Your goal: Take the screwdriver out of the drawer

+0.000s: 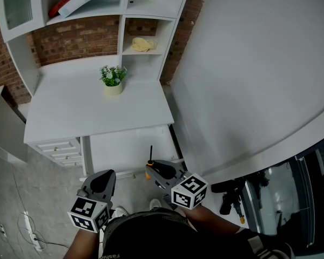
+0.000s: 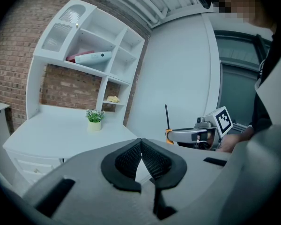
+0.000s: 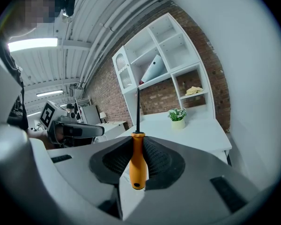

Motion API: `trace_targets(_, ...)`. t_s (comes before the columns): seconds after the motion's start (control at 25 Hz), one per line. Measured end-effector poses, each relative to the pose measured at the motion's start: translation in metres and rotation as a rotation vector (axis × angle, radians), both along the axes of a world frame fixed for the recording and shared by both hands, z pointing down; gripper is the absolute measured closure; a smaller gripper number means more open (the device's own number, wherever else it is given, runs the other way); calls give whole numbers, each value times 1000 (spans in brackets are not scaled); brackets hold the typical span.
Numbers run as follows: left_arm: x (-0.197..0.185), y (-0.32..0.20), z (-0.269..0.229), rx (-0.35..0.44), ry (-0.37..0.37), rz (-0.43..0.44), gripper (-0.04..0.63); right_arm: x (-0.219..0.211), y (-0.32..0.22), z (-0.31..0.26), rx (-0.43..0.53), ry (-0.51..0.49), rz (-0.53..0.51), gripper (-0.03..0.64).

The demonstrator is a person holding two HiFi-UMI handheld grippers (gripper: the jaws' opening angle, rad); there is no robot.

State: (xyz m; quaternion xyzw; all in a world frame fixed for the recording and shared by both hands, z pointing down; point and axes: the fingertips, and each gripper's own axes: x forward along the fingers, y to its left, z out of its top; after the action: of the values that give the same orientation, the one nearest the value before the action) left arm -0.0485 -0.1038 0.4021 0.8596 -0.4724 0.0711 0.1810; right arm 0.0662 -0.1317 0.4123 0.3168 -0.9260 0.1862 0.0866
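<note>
I've got the right gripper (image 3: 137, 149) clamped on the screwdriver (image 3: 137, 167), lower centre; left gripper (image 2: 141, 149) pinched closed, empty.

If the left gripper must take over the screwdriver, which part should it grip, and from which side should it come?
Probably the screwdriver by its thin black shaft, from the left. The right gripper is shut on the orange handle, so only the shaft stands free above its jaws. The left gripper is shut and must open first.
</note>
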Motion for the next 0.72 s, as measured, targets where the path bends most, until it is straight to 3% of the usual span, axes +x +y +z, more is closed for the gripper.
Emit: trace_targets(0.72,-1,2,3,-6,0,1,579,-3,3,3,-3,-5,0,541)
